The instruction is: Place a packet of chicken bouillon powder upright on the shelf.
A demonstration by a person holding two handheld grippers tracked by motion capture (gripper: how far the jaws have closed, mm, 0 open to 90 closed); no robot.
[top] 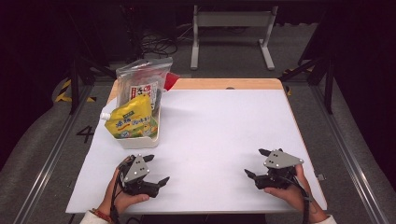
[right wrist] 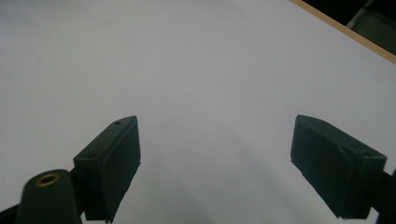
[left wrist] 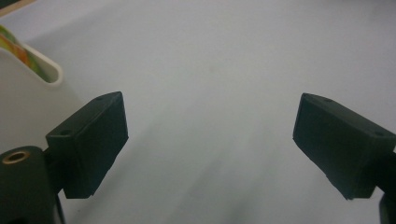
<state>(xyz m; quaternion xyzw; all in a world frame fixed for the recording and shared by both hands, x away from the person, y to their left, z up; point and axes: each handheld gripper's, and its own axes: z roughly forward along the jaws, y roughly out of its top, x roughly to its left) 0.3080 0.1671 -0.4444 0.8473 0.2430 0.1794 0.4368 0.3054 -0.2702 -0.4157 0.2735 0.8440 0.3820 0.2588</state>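
Far left on the worktop (top: 219, 135): a white bin (top: 140, 139) near the left edge, well up from the person's side. Stuffed upright inside: a yellow spouted pouch (top: 130, 122) leaning at the front, spout poking out left, and behind it a clear zip bag (top: 142, 84) standing taller. Long axis of the bin running away from the person, short front wall facing the near edge.

Just below that front wall: left gripper (top: 156, 170), jaws spread wide, nothing between them, pointing toward the open middle of the sheet rather than at the bin. Same story in the left gripper view: corner of the bin (left wrist: 44, 70) sitting up and to the left of the left-hand jaw, bare white sheet ahead. So, for any grab at the pouch, a turn left and a short reach forward — probably the only swing needed.

Across the sheet, well apart: right gripper (top: 257, 163) low near the right front corner, jaws also wide and empty, aimed left toward the centre; bare sheet between the jaws in the right gripper view, wooden worktop edge (right wrist: 345, 30) far off. Much farther from the bin than the left.

Nearer hand by a wide margin: the left.
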